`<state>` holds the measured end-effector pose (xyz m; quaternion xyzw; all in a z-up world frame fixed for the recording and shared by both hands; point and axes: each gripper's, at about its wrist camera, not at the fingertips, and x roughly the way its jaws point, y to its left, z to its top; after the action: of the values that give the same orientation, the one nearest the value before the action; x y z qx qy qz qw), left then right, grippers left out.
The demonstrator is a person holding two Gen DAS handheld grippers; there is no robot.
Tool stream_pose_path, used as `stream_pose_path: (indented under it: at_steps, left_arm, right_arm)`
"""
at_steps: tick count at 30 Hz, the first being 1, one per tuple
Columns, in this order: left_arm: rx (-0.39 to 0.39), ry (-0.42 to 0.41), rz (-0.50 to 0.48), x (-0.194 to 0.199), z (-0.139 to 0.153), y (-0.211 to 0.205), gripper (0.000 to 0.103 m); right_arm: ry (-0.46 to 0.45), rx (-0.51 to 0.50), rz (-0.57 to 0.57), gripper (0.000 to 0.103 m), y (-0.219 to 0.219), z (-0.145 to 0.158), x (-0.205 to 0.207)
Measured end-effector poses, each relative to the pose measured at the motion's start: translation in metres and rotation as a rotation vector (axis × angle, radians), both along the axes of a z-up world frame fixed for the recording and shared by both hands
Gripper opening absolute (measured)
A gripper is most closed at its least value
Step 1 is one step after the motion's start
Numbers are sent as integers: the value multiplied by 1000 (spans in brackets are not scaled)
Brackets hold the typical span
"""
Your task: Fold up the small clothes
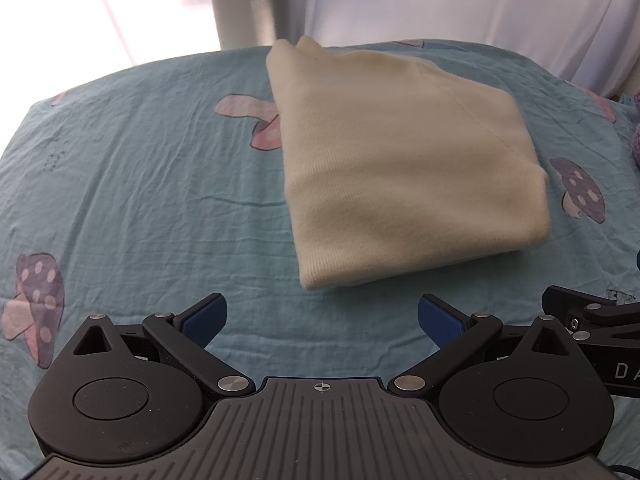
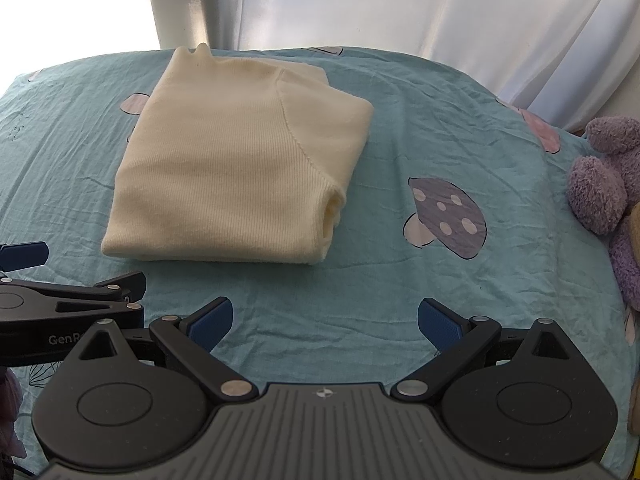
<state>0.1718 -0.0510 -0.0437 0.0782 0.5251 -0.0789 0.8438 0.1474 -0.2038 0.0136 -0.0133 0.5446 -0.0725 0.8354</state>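
A cream knitted sweater (image 1: 404,168) lies folded into a compact rectangle on the teal mushroom-print sheet (image 1: 140,184). In the right wrist view the same sweater (image 2: 236,168) shows its stacked folded edges at the near right corner. My left gripper (image 1: 322,322) hovers open just short of the sweater's near edge, nothing between its blue pads. My right gripper (image 2: 324,324) is also open and empty, a little nearer than the sweater's front edge. The other gripper's black body (image 2: 72,308) shows at the left of the right wrist view.
A purple plush toy (image 2: 608,184) sits at the right edge of the bed. White curtains (image 2: 400,4) hang behind the bed's far edge. The sheet (image 2: 440,140) is bare to the right of the sweater and to its left.
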Motion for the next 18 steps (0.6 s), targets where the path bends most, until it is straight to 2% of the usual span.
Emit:
stream_pose_path:
  at_steps: [18]
  left_arm:
    - [-2, 1, 10, 0, 0, 2, 103]
  right_arm:
    - [-3, -2, 0, 99, -1, 2, -1]
